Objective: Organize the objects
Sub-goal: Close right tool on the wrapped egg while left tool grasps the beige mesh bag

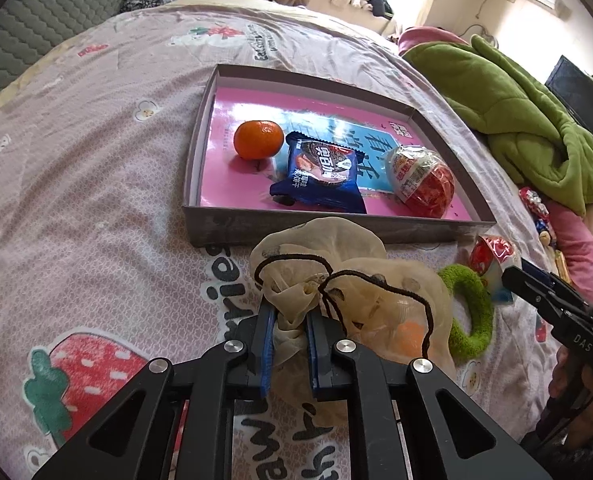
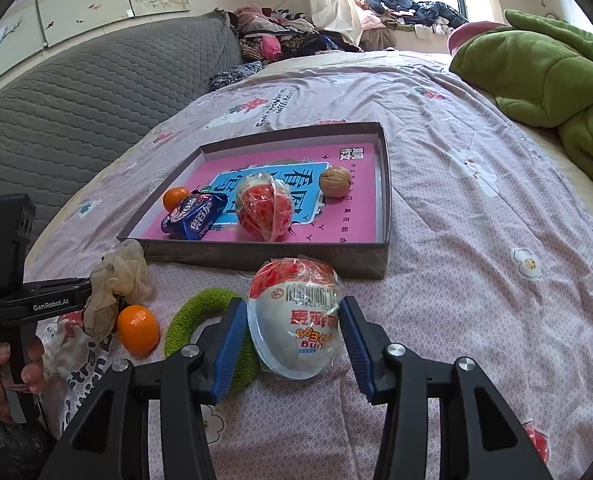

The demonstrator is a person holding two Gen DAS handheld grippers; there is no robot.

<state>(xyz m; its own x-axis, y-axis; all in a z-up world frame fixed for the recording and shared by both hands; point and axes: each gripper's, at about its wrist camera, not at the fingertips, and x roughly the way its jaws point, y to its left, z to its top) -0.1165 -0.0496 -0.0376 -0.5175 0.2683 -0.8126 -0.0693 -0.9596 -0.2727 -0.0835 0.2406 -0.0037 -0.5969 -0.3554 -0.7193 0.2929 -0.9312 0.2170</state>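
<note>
A shallow grey box [image 1: 200, 132] [image 2: 384, 184] with a pink liner lies on the bed. It holds a tangerine [image 1: 258, 139] [image 2: 175, 197], a blue snack packet [image 1: 320, 172] [image 2: 194, 216], a red-and-white wrapped egg [image 1: 420, 174] [image 2: 264, 210] and a walnut [image 2: 335, 181]. My left gripper [image 1: 290, 312] is shut on a beige mesh scrunchie [image 1: 316, 248] [image 2: 116, 280], in front of the box. My right gripper [image 2: 292, 320] is open, its fingers either side of a second wrapped egg [image 2: 294, 316] [image 1: 490, 254] on the bed.
A green fuzzy ring [image 2: 204, 312] [image 1: 472, 304] and a loose tangerine [image 2: 138, 330] lie on the strawberry-print bedspread [image 1: 96, 160] between the grippers. A green blanket [image 1: 516, 116] [image 2: 544, 76] is heaped at the right. A grey quilted headboard [image 2: 76, 92] stands at the left.
</note>
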